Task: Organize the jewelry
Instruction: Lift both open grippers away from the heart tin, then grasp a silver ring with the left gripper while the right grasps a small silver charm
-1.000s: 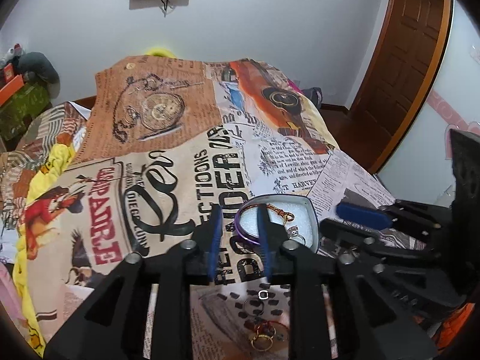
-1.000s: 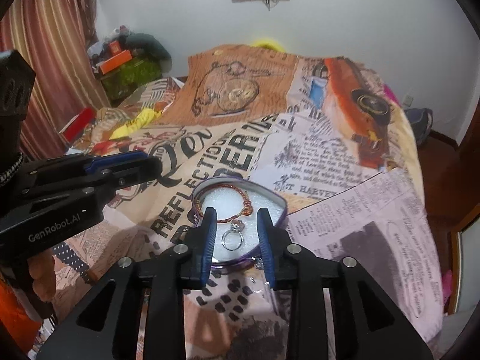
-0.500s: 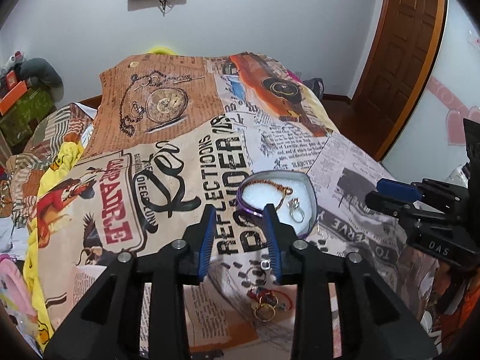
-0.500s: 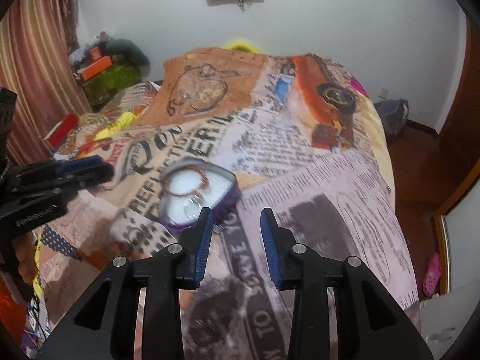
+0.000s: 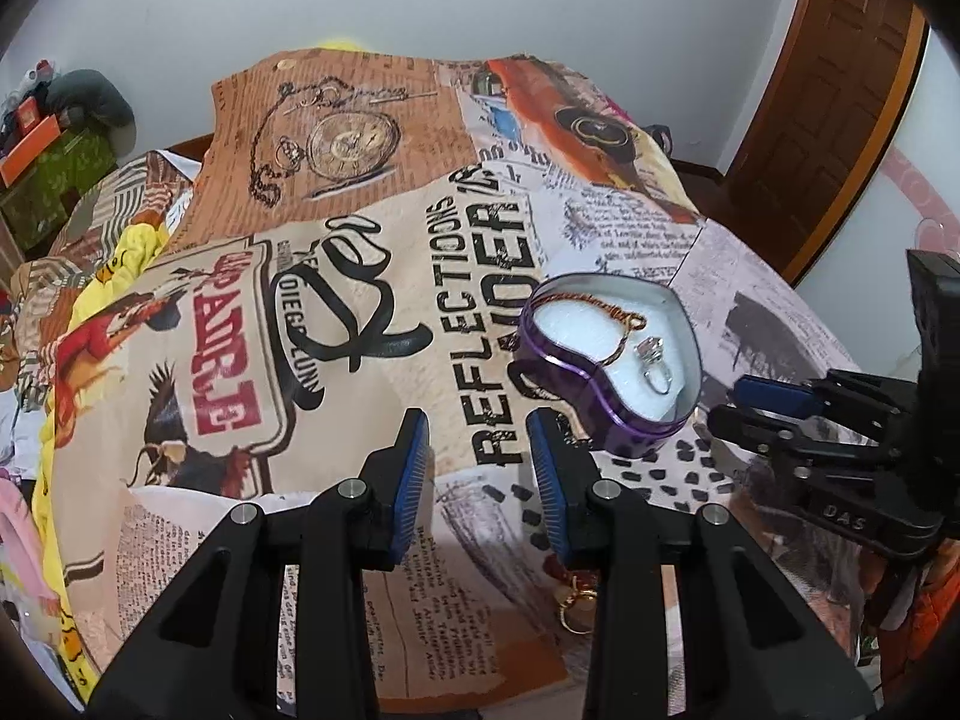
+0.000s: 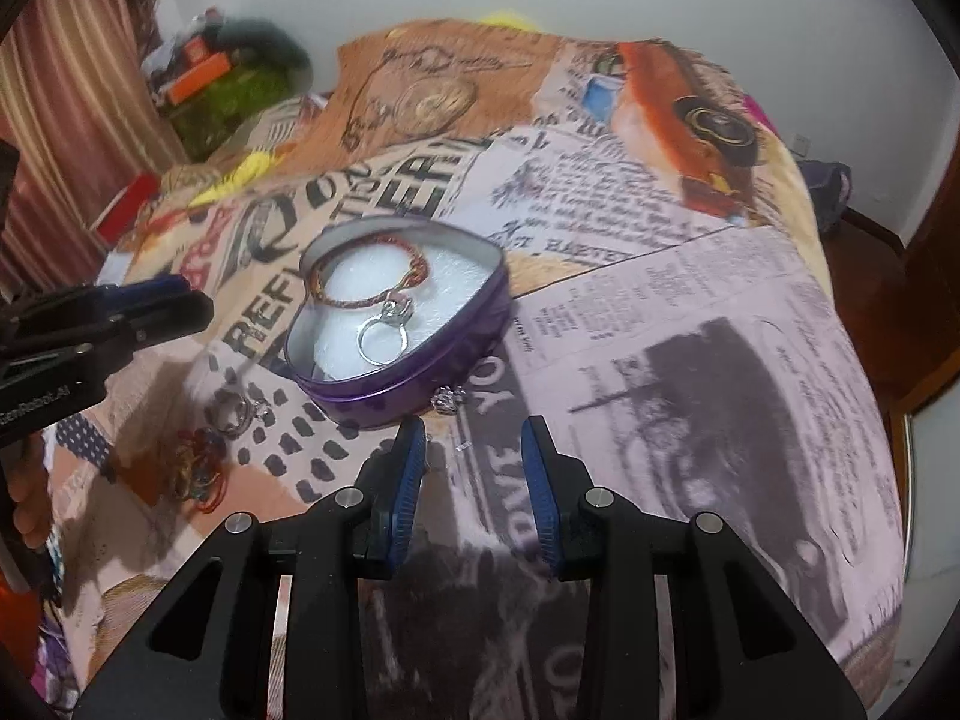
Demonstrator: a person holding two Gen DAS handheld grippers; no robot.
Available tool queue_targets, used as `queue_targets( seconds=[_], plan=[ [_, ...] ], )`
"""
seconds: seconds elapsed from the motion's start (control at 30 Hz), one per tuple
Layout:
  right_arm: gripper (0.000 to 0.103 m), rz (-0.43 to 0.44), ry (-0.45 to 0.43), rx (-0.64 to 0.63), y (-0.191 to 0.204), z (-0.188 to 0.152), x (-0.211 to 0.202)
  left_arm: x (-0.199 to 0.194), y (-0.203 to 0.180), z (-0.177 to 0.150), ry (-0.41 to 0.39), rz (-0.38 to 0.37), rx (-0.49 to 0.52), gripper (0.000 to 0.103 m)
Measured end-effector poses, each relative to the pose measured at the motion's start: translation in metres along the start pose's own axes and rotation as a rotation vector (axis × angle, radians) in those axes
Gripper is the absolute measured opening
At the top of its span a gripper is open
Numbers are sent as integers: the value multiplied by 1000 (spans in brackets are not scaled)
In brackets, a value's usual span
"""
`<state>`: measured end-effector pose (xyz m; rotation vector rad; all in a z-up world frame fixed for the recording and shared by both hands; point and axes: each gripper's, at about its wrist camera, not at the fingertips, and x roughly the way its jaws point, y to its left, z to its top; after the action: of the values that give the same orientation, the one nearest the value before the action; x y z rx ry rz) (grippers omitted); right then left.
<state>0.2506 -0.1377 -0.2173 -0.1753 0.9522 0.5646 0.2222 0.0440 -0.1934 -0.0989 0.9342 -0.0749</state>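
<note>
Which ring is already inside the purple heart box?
The silver ring with the sparkly stone. It lies on the white padding in the purple heart box, beside the braided bracelet. The other rings lie outside on the blanket.

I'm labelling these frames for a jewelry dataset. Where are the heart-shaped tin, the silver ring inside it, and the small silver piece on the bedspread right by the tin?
heart-shaped tin [image 6: 420,387]: right wrist view, purple side wall.
silver ring [image 6: 382,343]: right wrist view, band.
small silver piece [image 6: 447,399]: right wrist view, its middle.
</note>
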Motion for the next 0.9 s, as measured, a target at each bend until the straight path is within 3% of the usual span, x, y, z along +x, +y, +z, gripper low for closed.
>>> queue_targets(
  seconds=[0.33, 0.43, 0.5, 0.9],
  plan=[
    [30, -47, -12, -116, 9, 2, 15, 3, -1, -9, 11, -12, 14, 34],
    [21, -45, -18, -136, 12, 3, 16, 4, -1, -10, 14, -16, 11, 34],
    [12, -36, -17, -133, 13, 5, 18, 4, -2, -11, 18, -22, 8, 34],
    [12, -2, -47, -59, 13, -4, -2, 5, -30, -25, 49, -94, 76, 34]
  ],
)
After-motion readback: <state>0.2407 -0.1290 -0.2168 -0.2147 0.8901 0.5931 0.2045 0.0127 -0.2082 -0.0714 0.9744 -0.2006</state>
